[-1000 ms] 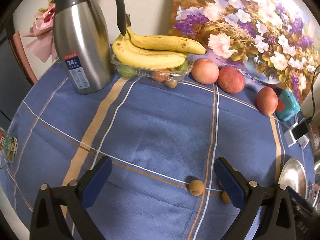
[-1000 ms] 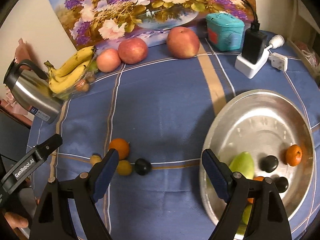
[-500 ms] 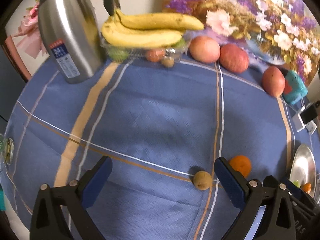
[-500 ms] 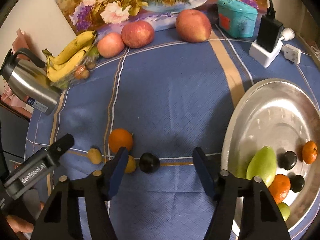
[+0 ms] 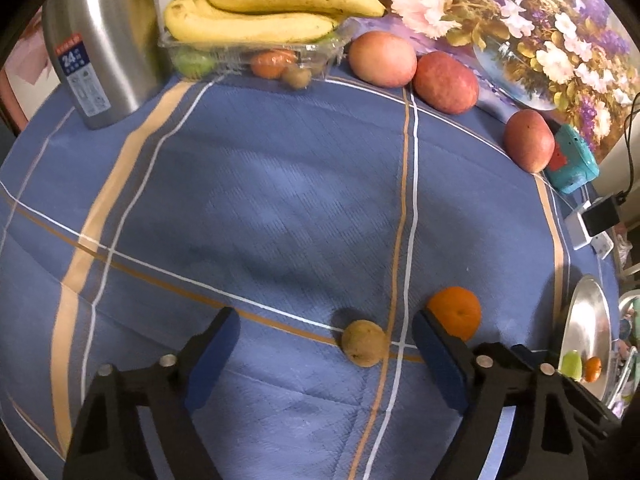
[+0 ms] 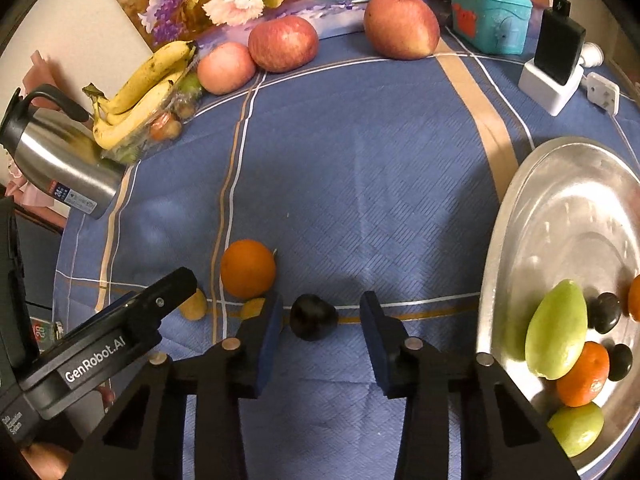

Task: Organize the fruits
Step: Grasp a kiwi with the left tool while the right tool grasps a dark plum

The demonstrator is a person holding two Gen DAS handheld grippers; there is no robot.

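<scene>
Blue plaid tablecloth [image 6: 360,184] fills both views; steel tray [image 6: 560,200] at right edge holds fruit already.

Right gripper [image 6: 320,320]: jaws closing, dark plum [image 6: 313,317] between them at lower centre, pads not yet touching. Left gripper [image 5: 326,340]: jaws closing, wide apart, small tan fruit [image 5: 364,343] between them nearer the right finger, untouched. Orange [image 5: 454,312] sits just behind that finger.

Judgement: both fruits light, round, smooth-skinned, prone to roll. Plum likely soft; grip across widest middle, gentle squeeze.
</scene>
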